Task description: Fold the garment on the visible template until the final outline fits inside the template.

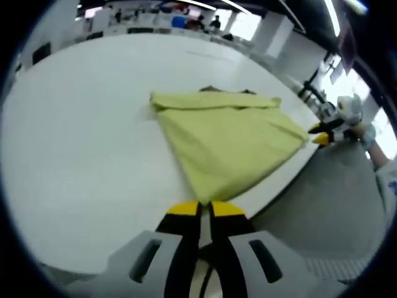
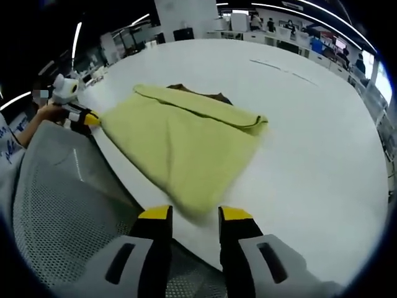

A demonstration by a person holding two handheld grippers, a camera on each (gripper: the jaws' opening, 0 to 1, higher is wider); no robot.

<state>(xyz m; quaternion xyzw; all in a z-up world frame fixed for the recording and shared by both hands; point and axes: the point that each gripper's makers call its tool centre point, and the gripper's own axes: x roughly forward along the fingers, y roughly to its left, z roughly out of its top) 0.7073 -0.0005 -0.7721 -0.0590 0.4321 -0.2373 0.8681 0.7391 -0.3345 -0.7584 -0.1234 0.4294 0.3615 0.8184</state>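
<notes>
Yellow-tipped jaws of left gripper [image 1: 205,211] pinched on near corner of yellow garment [image 1: 229,139] at 6 o'clock, right gripper [image 2: 195,216] parted just short of its corner on white table [image 2: 310,136]; risk: uneven pull skewing fold off brown template [image 2: 205,94].

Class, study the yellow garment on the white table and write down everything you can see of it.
The yellow garment is pale yellow-green, soft woven-looking cloth, lying flat and folded on the white table. Its far edge is turned over into a thick rolled band. It narrows toward the table's near edge, where one corner meets the left gripper, whose jaws look shut on it. The right gripper stands open at another corner, and whether it touches the cloth cannot be told. Something dark brown peeks from beneath the far edge.
</notes>
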